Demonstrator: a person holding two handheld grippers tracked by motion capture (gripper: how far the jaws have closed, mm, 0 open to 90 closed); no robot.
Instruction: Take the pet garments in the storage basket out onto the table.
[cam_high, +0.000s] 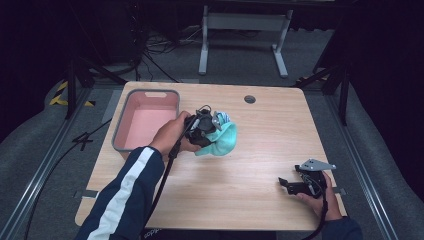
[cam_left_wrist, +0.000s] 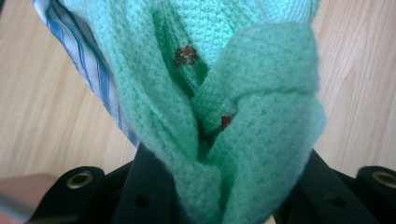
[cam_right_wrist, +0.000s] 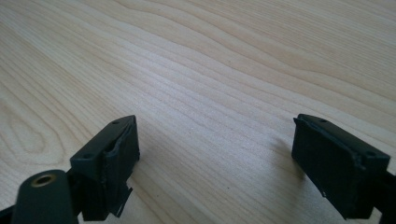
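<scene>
A mint-green knitted cloth (cam_high: 223, 140) hangs bunched just above the wooden table (cam_high: 260, 150), right of the pink basin (cam_high: 150, 122). My left gripper (cam_high: 212, 131) is shut on it, held by a hand in a dark sleeve with a white stripe. In the left gripper view the green cloth (cam_left_wrist: 243, 116) fills the gap between the black jaws and hides their tips. A blue-and-white striped fabric (cam_left_wrist: 88, 60) is caught up with it at the left. My right gripper (cam_high: 285, 184) rests low at the table's front right. Its jaws (cam_right_wrist: 215, 154) stand wide apart over bare wood with nothing between them.
The grey-rimmed pink basin stands at the table's left edge, with nothing visible inside it. A round cable hole (cam_high: 250, 99) sits near the far edge. Cables trail from both grippers off the front edge. Beyond the table are a dark floor and a metal frame (cam_high: 245, 30).
</scene>
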